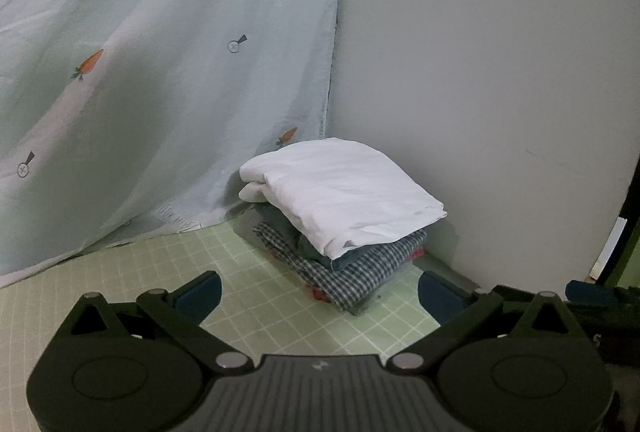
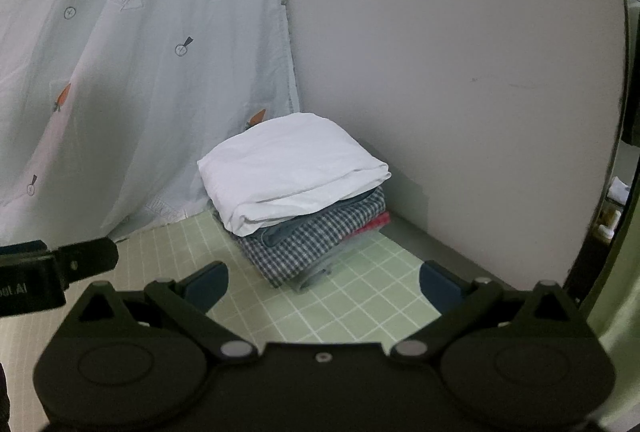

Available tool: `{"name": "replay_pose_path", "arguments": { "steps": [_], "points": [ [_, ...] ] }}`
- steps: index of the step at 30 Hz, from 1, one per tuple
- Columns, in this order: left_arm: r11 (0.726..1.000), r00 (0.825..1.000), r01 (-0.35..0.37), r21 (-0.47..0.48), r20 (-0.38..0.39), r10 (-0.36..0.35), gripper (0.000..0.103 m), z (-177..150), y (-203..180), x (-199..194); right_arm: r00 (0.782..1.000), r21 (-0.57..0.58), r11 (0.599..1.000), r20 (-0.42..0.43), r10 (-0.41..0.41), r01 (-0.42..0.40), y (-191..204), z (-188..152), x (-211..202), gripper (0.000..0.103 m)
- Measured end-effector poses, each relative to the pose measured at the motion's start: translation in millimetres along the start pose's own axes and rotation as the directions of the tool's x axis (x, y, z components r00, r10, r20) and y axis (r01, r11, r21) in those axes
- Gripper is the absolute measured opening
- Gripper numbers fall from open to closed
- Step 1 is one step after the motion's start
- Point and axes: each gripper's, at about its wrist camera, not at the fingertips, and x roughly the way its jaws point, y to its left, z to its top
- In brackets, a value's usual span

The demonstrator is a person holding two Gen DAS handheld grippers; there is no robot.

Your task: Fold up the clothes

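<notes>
Both claws stand released and empty: the left gripper (image 1: 320,296) and the right gripper (image 2: 324,288) each show jaws spread wide over bare green grid mat (image 2: 360,312), holding nothing. The landmark for everything else is the stack of folded clothes (image 1: 344,208), which sits in the corner where the carrot-print curtain (image 1: 160,72) meets the plain wall (image 1: 480,52).

From either gripper the stack lies straight ahead and a little beyond the fingertips, not touching them. Its top piece, the white folded garment (image 2: 288,168), rests on a checked shirt (image 2: 304,244), with a strip of red cloth (image 2: 376,222) peeping out low on the wall side. The stack's long axis runs obliquely, from the curtain side back toward the wall.

Neither gripper looks clearly nearer; they sit side by side, the right gripper's finger showing at the right edge of the left wrist view.

Open room lies only on the near side of the stack, where the mat is bare. Behind and to both sides, curtain and wall close it in, so any approach likely has to come from the front. No unfolded garment shows, so the folding seems well advanced.
</notes>
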Motion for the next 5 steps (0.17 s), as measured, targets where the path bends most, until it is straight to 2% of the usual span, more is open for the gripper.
{"name": "replay_pose_path", "arguments": {
  "steps": [5],
  "points": [
    [1.000,1.000,0.003,-0.001,-0.009,-0.003,0.103,1.4,3.4,0.8,1.000,-0.002,1.000,-0.003,0.004,-0.004,3.3,0.6,5.3,0.103]
  ]
}}
